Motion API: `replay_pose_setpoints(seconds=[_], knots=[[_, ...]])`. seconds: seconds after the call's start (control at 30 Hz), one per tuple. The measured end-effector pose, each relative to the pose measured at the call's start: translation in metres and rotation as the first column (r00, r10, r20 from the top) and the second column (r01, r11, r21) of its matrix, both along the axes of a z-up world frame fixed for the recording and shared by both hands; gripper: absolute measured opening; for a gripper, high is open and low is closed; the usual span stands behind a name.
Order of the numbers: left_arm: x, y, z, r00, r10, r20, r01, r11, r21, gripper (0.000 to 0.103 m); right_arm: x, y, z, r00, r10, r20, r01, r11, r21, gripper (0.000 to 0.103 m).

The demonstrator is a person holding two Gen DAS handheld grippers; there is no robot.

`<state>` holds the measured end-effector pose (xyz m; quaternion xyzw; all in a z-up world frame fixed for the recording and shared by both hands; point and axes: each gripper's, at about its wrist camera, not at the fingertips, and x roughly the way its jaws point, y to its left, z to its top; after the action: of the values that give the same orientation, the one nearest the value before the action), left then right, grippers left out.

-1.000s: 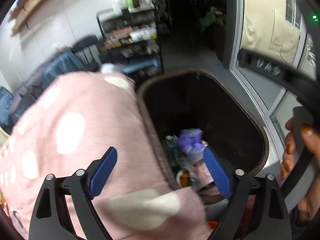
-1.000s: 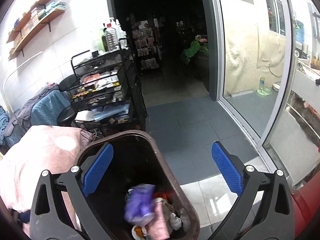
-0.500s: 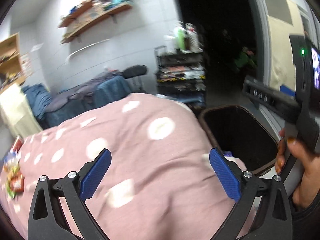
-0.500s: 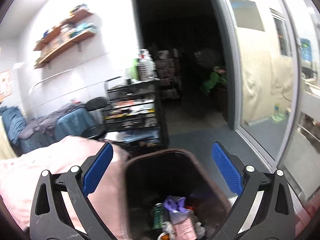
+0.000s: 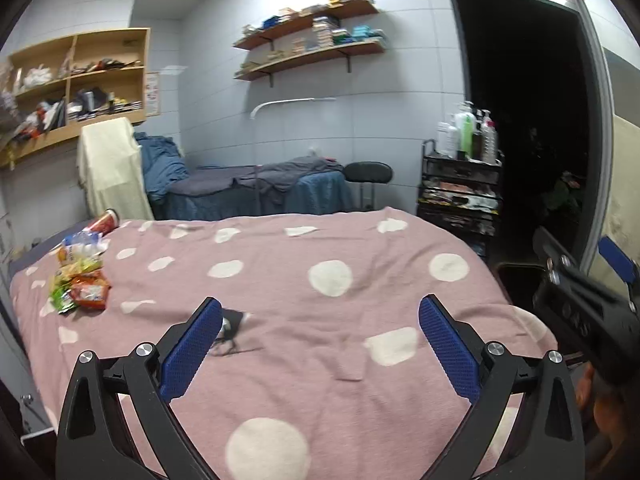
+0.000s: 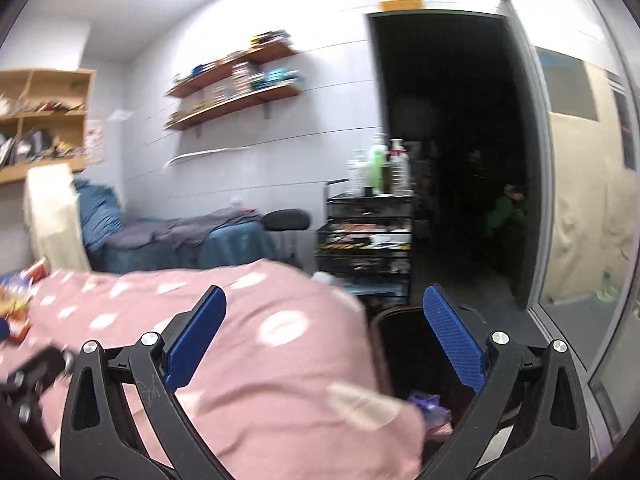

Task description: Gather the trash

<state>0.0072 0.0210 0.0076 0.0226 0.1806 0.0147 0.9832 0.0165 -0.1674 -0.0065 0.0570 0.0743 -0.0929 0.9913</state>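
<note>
The snack wrappers [image 5: 78,280] lie in a small heap on the pink dotted blanket [image 5: 320,320], near its far left corner, and beside them, a little further back, a red cup [image 5: 105,219] lies on its side. From your left gripper [image 5: 320,344] this heap is ahead and well to the left, so the coming reach goes diagonally across the bed. The heap is stretched roughly from the front to the back of the bed, with the orange packet [image 5: 90,291] at the near end; the cup seems to point its open end toward the wall, but it is too small to be sure.

A small dark scrap [image 5: 231,330] lies much closer, just beside the left finger [image 5: 192,352] of this gripper. Its long axis runs about left to right. I judge it the easier thing to take first.

Your left gripper has just been opening; its jaws stand wide with nothing between them. Your right gripper [image 6: 324,344] is also wide and empty. In the right wrist view the wrappers show only at the far left edge, blurred, so your left hand is the nearer one. The brown bin [image 6: 404,344] stands at the right end of the bed, below the right gripper, with purple trash [image 6: 426,402] inside
</note>
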Motion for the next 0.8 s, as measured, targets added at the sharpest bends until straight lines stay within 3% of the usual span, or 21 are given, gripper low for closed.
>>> replay_pose_setpoints(seconds=[0.23,0.8], knots=[[-0.006,0.037,-0.006,0.997,0.075,-0.014,-0.075,0.995,-0.069,0.098,-0.031,0.052,-0.006,0.996,0.082,0.030,-0.079,0.993,-0.093,0.097],[-0.010,0.039,-0.011,0.998,0.068,-0.018,-0.069,0.994,-0.084,0.098,-0.039,0.053,-0.006,0.997,0.080,0.014,-0.080,0.997,-0.001,0.098]])
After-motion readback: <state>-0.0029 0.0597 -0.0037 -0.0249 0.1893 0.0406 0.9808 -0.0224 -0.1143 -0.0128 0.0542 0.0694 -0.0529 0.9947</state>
